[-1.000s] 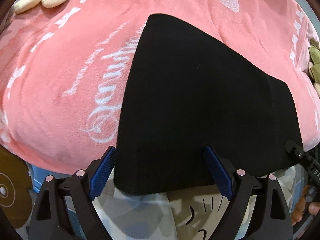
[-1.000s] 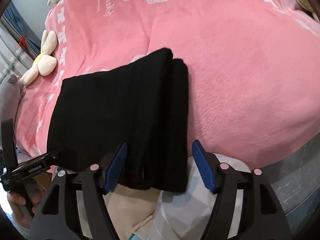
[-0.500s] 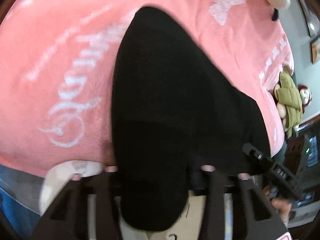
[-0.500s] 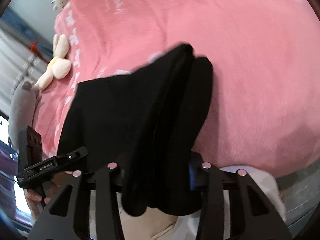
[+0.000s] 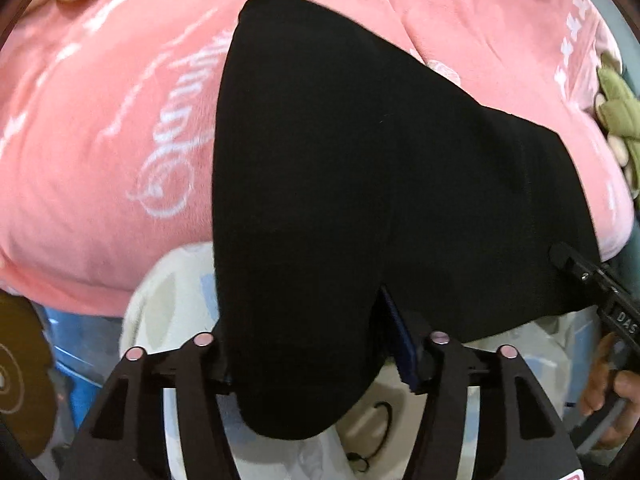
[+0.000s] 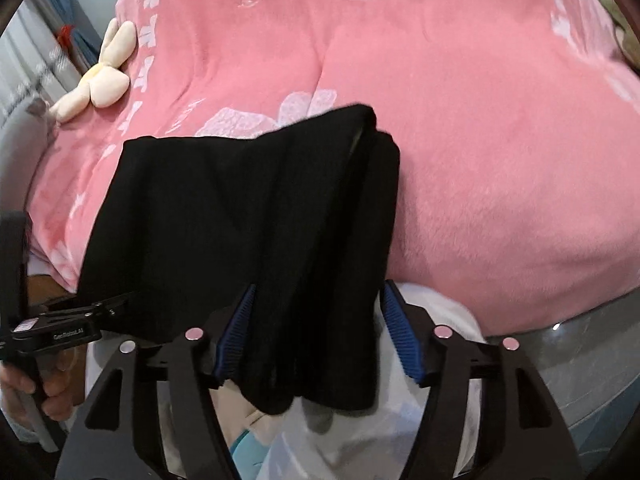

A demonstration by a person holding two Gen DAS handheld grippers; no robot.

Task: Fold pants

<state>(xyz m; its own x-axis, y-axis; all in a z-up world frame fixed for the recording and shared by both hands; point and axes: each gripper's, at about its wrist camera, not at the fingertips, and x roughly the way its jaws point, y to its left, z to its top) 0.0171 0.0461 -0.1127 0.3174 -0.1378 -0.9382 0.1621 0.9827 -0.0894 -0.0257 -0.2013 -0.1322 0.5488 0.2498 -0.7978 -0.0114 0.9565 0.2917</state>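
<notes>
The black pants (image 5: 360, 184) are seen lying on the pink blanket (image 5: 100, 152) of the bed, already folded into a compact stack, with the near edge overhanging the bed's side toward both cameras. A second ago that edge lay flat and clear of both tools; half a second ago it was pinched and lifted by each. Now the jaws of the left tongs (image 5: 316, 360) are opening, and the fabric's near corner is still draped between them and hangs below the fingers, which it largely hides. Whether the pads still press on it cannot be told.

In the right wrist view, the jaws of the right tongs (image 6: 316, 340) are likewise opening. The layered edge of the pants (image 6: 248, 216) passes between the 2 blue pads (image 6: 402, 336), and a gap is visible beside the right pad, so the grip is judged to be released or nearly so.

The edge has been raised off the bed compared with a second ago, yet no further fold has been laid over. It is judged that the hold is being readjusted, or the edge let go, before the next fold is made.

A cream plush toy (image 6: 100, 80) is seen well apart, on the blanket's far side.
</notes>
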